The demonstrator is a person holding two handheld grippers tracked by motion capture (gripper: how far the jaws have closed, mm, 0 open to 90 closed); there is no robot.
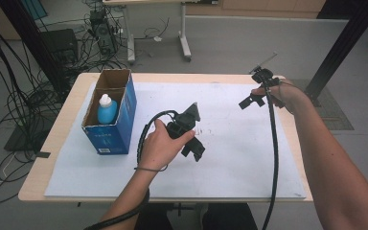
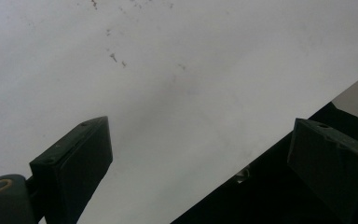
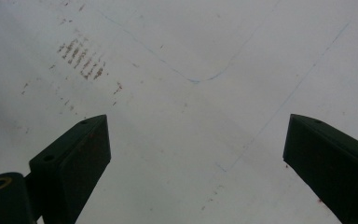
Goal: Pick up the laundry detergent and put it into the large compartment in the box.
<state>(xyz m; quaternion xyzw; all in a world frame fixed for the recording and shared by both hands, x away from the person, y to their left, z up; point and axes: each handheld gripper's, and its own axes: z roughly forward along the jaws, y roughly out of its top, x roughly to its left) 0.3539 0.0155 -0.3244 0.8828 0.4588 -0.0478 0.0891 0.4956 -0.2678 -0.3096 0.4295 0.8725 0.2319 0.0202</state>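
Near the counter's [image 1: 52, 143] left edge, the bottle [image 1: 107, 110] is standing upright inside the box [image 1: 120, 127], so it looks already stowed or not yet taken out. The left gripper [image 1: 191, 136] is hovering mid-counter, jaws apart and empty. Toward the far right corner, the right gripper [image 1: 250, 100] is hanging over the sheet [image 1: 230, 158], jaws apart, gripping nothing.

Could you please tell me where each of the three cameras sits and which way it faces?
High view: above the person's side, facing forward and down on the white paper-covered table; both forearms, left gripper, right gripper, blue cardboard box.
Left gripper view: rides the left gripper, facing down at the paper; jaws apart.
Right gripper view: rides the right gripper, facing down at the paper; jaws apart.
Shared: the stained white paper.
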